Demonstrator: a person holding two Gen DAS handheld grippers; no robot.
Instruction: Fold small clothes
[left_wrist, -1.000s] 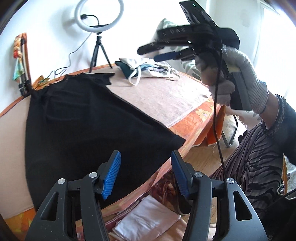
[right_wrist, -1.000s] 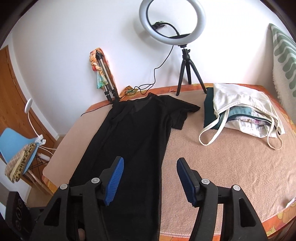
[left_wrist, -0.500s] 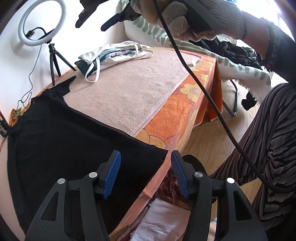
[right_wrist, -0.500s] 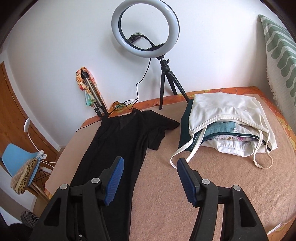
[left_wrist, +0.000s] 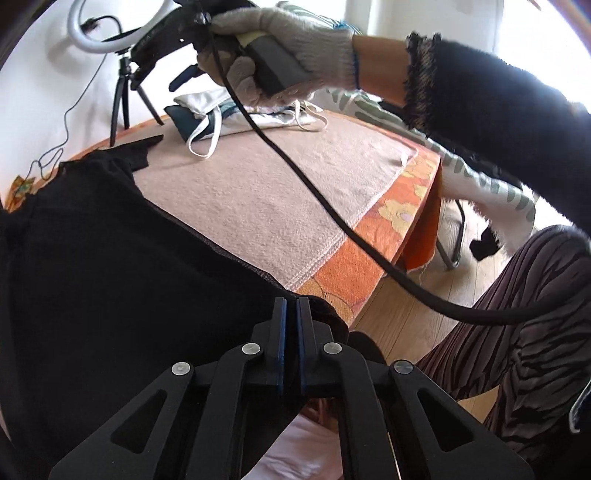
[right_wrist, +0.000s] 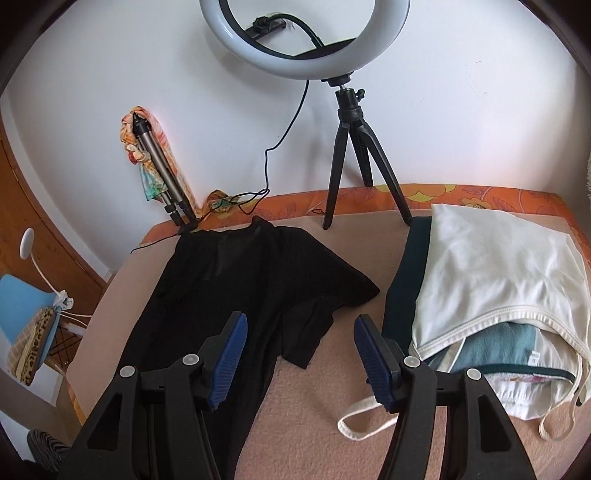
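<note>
A black t-shirt (left_wrist: 110, 266) lies spread flat on the pink blanket (left_wrist: 258, 192) of the table. My left gripper (left_wrist: 291, 308) is shut on the shirt's near hem corner at the table's front edge. My right gripper (right_wrist: 299, 332) is open and empty, hovering above the shirt's right sleeve (right_wrist: 317, 306) near the far end. In the left wrist view the gloved hand (left_wrist: 273, 48) holds the right gripper high above the far side, its black cable (left_wrist: 332, 210) trailing across.
A pile of folded clothes topped by a white camisole (right_wrist: 491, 273) lies at the far right. A ring light on a tripod (right_wrist: 351, 140) stands at the back edge. A second folded tripod (right_wrist: 162, 173) leans on the wall. The table's orange edge (left_wrist: 388, 236) drops to wooden floor.
My left gripper has closed on the shirt's hem corner. My right gripper has moved forward and down toward the sleeve, staying open.
</note>
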